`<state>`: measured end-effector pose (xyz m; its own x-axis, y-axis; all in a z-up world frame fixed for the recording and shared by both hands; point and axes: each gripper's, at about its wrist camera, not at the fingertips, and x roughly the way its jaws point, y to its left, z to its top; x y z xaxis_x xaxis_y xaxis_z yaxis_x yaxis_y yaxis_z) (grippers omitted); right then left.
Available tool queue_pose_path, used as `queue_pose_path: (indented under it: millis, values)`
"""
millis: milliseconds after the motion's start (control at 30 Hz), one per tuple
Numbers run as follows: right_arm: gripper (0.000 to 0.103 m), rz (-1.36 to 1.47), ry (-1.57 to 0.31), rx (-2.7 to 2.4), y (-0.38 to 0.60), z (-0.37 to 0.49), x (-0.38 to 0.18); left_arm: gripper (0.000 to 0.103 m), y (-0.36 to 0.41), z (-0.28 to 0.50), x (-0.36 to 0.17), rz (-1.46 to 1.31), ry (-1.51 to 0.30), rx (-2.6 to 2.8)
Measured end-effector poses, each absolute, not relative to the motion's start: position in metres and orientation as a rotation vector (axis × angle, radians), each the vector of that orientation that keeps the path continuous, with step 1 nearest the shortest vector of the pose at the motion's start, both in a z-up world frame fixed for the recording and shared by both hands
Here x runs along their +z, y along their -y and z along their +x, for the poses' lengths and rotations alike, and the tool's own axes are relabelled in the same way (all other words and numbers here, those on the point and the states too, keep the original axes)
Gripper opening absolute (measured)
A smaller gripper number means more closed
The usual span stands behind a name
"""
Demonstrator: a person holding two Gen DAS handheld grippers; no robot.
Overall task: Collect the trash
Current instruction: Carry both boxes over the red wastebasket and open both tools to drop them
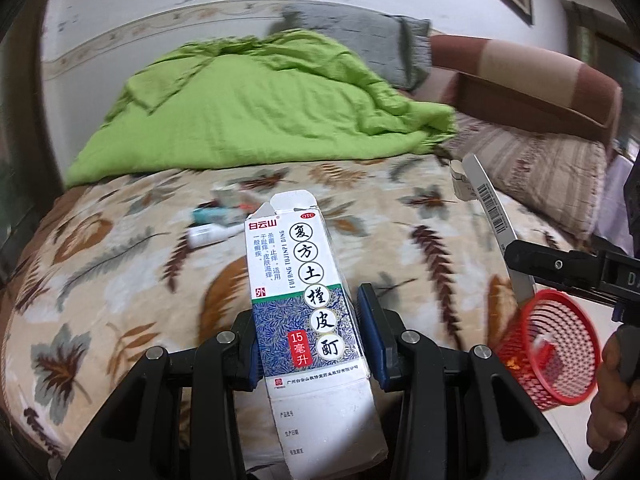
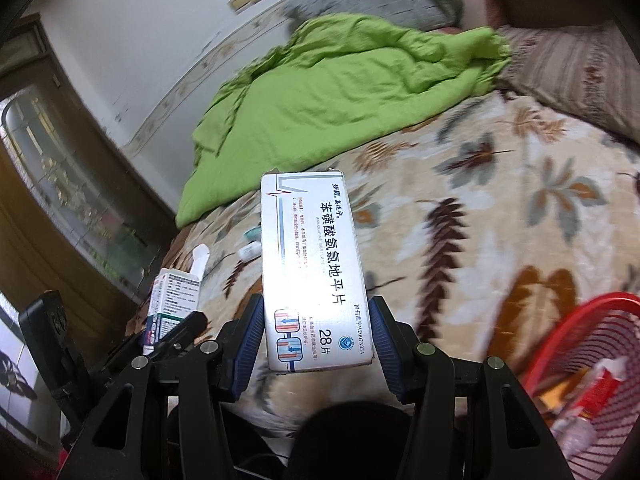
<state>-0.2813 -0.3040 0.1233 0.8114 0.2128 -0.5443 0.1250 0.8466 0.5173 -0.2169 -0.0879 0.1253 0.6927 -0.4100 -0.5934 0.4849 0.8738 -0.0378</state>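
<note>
the left gripper was clenched on a tall, narrow medicine carton, white at the top and blue-patterned lower down, with black chinese characters in white circles. its blue pads pressed the carton's two sides, and the carton's top flap stood open, pointing away from the camera. the right gripper was grasping a wider white tablet box printed with grey lines, chinese text and a small red and blue diagram near its near end; the pads met the box on both sides.

both were held above a bed covered by a cream blanket patterned with brown, grey and orange leaves. a rumpled green quilt lay on the far part of the bed, with a grey pillow behind it and a striped brown pillow on the far right.

a red mesh basket sat on the blanket at the near right, tipped so its open mouth faced the camera, with some white and red scraps inside. in the left wrist view the right gripper's box showed edge-on just beyond the basket, barcode visible. more small items, blurred, including a white tube, lay on the blanket in the middle distance. a person's hand showed at the right edge, holding the right gripper's handle.
</note>
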Motion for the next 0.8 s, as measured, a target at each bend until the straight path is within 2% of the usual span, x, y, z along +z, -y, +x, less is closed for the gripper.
queue_pose_path:
  millis: [400,800]
  values:
    - [0.057,0.671,-0.625,-0.255,0.408,-0.388,0.113,0.039,0.191,-0.252,0.137,0.143,-0.717,-0.873]
    - [0.058,0.795,-0.651,-0.418,0.458,-0.451,0.08,0.04,0.295,-0.295,0.114,0.198,-0.869,-1.186]
